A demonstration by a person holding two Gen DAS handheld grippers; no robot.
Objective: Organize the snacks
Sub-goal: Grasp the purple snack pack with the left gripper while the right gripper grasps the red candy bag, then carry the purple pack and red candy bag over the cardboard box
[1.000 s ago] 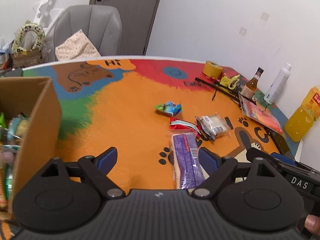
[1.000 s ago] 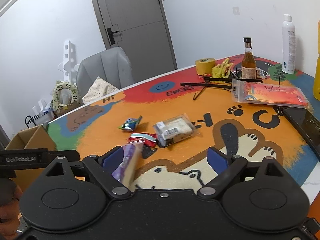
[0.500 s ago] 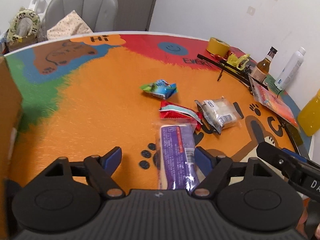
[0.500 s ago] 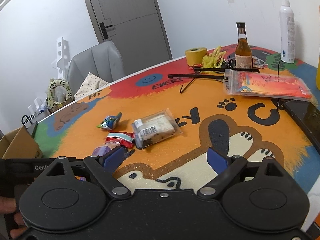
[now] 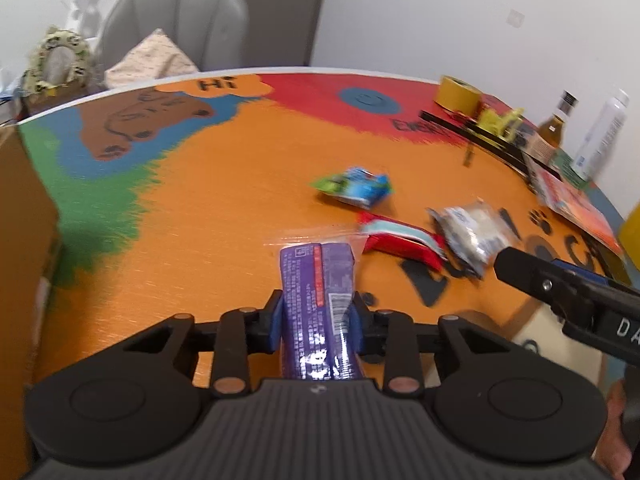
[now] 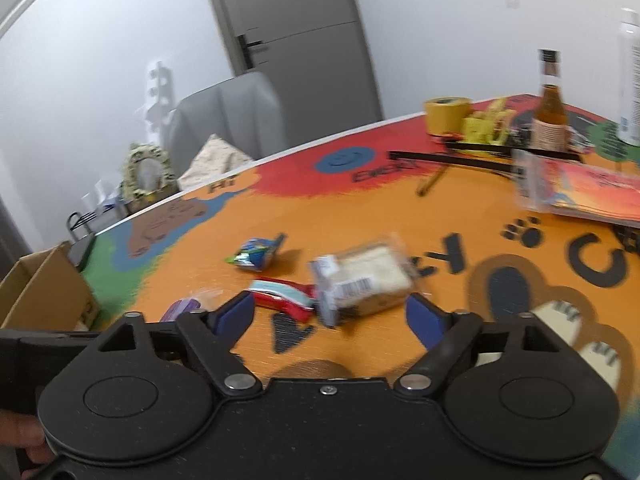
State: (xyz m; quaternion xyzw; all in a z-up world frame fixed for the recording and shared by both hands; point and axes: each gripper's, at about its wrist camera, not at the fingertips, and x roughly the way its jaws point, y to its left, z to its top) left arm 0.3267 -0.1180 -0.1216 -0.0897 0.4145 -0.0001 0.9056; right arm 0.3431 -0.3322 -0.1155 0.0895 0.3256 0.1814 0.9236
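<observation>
My left gripper (image 5: 317,316) has its blue pads pressed on both sides of a purple snack pack (image 5: 318,280) lying on the painted table (image 5: 208,240), and its jaws are closing. My right gripper (image 6: 330,316) hovers just short of a clear-wrapped sandwich pack (image 6: 360,280); its jaws are closing, and the pads stand apart from the pack. A red-and-white packet (image 6: 284,298) lies beside the sandwich pack. A blue-green packet (image 6: 258,254) lies farther off. The purple snack pack (image 6: 182,308) peeks out at the left of the right wrist view.
An open cardboard box (image 5: 24,240) stands at the table's left edge. Along the far right are a yellow tape roll (image 5: 456,94), a brown bottle (image 6: 550,116), a white bottle (image 5: 600,136), a black hanger (image 6: 452,158) and an orange pouch (image 6: 588,192). A grey chair (image 5: 180,20) stands behind the table.
The left gripper moved forward and down and shut on the purple pack. The right gripper advanced toward the sandwich pack and its fingers came closer together.
</observation>
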